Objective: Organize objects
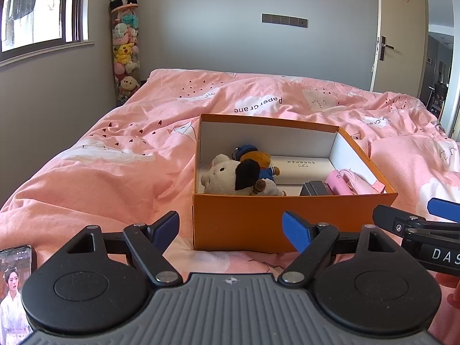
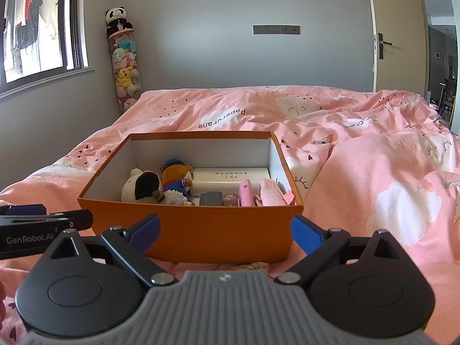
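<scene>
Open orange cardboard box with white lining (image 1: 247, 221) on rumpled pink printed duvet (image 1: 115, 149), directly ahead of both tools, long axis running away from the cameras, near short wall facing the fingers. Left gripper (image 1: 231, 227) spread wide, blue pads empty, nothing held; near wall of box sitting just beyond and between the fingers. Right gripper (image 2: 225, 230) likewise wide apart and empty, box front centred between its pads, so roughly equal reach, left tool looking slightly closer to the box's left corner. Inside, at left: white plush toy with black ear patch (image 2: 142, 188), brown bear plush in blue sailor outfit (image 2: 175, 181) pressed against it. Behind: long white rectangular carton with printed text (image 2: 230, 179) lying crosswise along the far part of the floor. Near wall: small grey block-like item (image 2: 211, 198), pink oblong case (image 2: 245, 192), folded pale pink fabric piece (image 2: 270, 191) against right wall. Everything already in the box; nothing loose on the duvet except a smartphone with lit screen (image 1: 15, 284) at lower left of the left view. Probably late in the task, any leftover tidying a short forward reach over the near wall. Tall clear tube of stuffed toys topped by a panda (image 2: 123, 60) in far corner, unrelated
</scene>
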### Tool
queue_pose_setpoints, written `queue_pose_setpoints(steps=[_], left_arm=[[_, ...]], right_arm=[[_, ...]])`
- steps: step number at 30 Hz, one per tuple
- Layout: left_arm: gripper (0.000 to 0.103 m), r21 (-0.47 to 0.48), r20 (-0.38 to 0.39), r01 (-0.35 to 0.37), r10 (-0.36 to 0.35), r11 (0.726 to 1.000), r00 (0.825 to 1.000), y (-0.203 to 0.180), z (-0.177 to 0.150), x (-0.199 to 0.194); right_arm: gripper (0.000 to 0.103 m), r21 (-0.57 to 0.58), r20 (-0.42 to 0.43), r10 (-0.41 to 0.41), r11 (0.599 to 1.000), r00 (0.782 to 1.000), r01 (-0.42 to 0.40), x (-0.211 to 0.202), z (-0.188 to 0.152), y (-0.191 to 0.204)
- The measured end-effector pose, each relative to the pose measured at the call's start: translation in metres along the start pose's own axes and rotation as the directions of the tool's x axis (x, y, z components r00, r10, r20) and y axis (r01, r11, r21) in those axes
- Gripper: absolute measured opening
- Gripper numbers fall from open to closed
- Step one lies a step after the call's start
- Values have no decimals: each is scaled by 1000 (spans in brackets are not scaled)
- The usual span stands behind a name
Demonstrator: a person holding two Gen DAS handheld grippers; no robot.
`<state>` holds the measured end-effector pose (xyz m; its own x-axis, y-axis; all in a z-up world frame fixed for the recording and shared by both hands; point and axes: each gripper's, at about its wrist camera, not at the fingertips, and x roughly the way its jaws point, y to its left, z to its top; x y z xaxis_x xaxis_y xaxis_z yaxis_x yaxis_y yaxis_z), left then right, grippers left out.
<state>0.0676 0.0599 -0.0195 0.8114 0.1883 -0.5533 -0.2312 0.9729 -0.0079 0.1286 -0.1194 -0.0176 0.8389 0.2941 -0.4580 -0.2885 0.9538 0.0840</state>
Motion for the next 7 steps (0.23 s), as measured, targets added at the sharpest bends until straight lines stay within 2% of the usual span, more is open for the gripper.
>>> queue_pose_setpoints(steps=[7], left_arm=[[95,3,0,2,-2,1000,1000,0,0,0]], right_arm=[[97,2,-4,3,1000,1000,-3,0,-1,1]])
